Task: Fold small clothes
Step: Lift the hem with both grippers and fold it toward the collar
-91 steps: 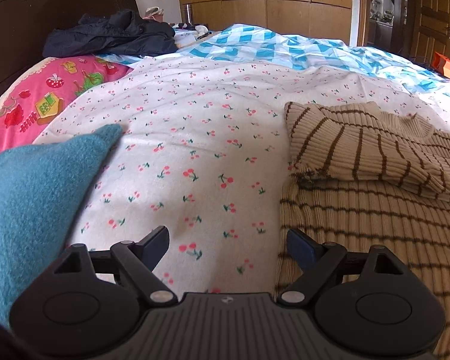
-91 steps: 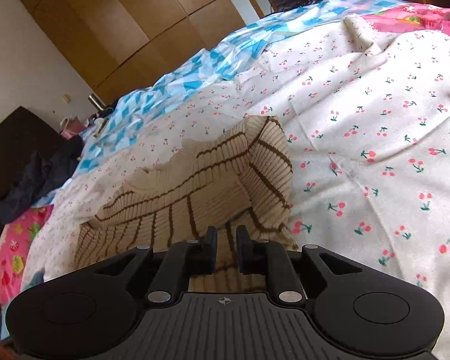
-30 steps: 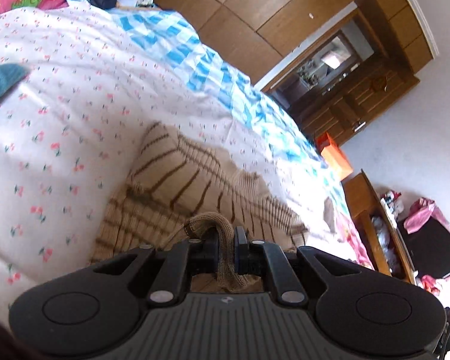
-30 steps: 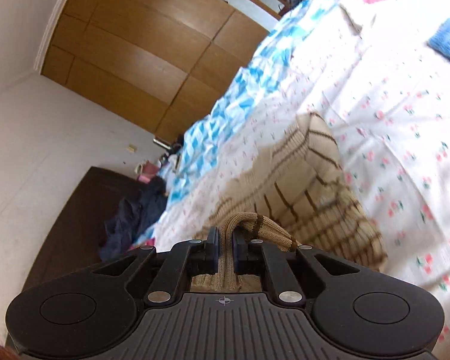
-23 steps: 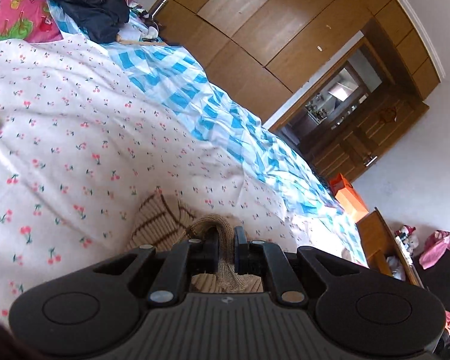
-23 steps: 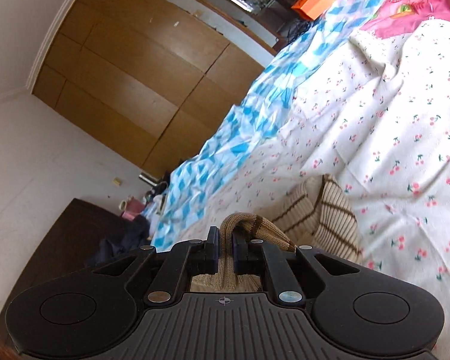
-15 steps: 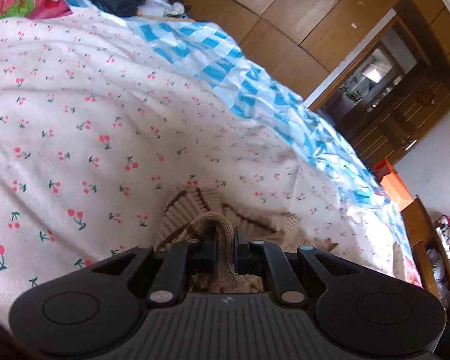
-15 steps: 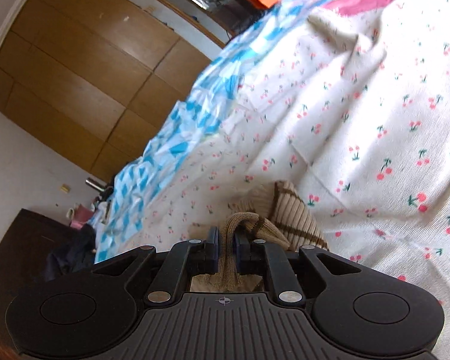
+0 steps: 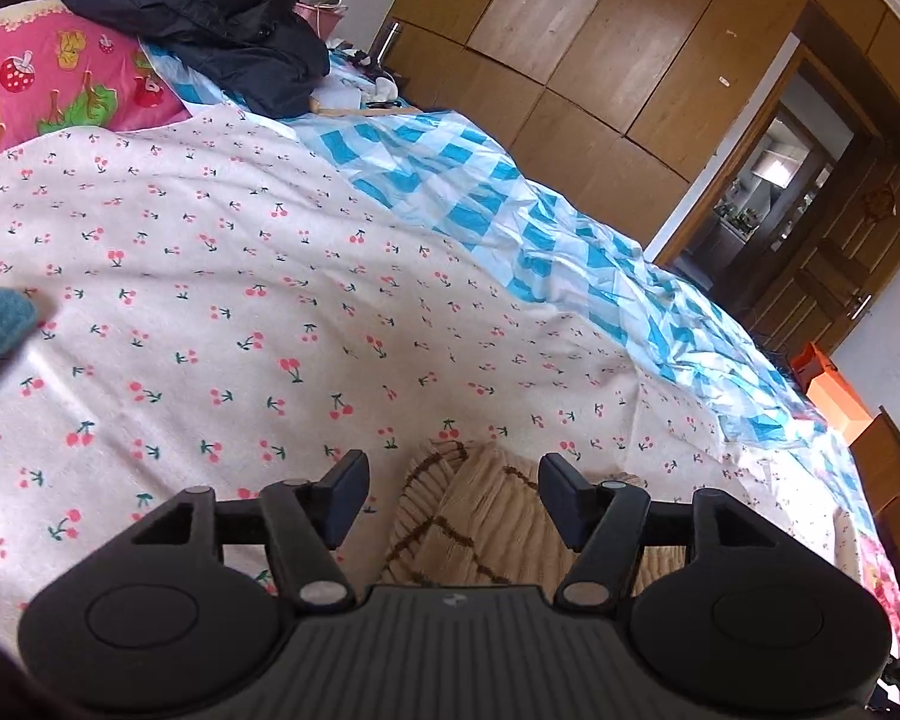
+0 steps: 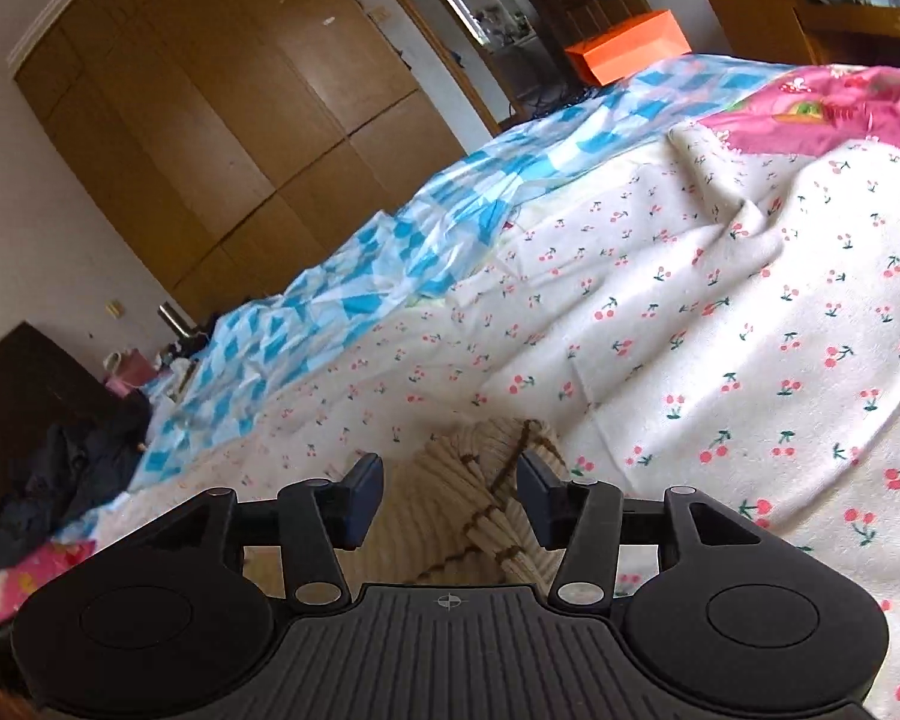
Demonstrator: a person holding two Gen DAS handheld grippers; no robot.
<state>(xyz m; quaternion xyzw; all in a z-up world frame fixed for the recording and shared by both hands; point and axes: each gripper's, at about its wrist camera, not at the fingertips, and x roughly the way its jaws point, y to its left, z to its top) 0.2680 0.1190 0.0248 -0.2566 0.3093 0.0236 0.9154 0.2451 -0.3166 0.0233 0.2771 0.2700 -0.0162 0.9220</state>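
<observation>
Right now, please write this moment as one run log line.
left gripper: open | right gripper: open | striped sweater: released, lying on cherry-print blanket

The sweater [image 9: 480, 510] is ribbed knit, soft and matt. The sheet [image 9: 222, 312] is matt printed cloth. The wardrobe [image 9: 570, 60] is smooth wood. The grippers [image 9: 453, 489] look matt black plastic.

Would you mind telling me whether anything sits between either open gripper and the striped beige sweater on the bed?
Nothing visible does. The left gripper and the right gripper are both open, and the striped sweater lies directly between and below each pair of fingers on the cherry-print blanket.
</observation>
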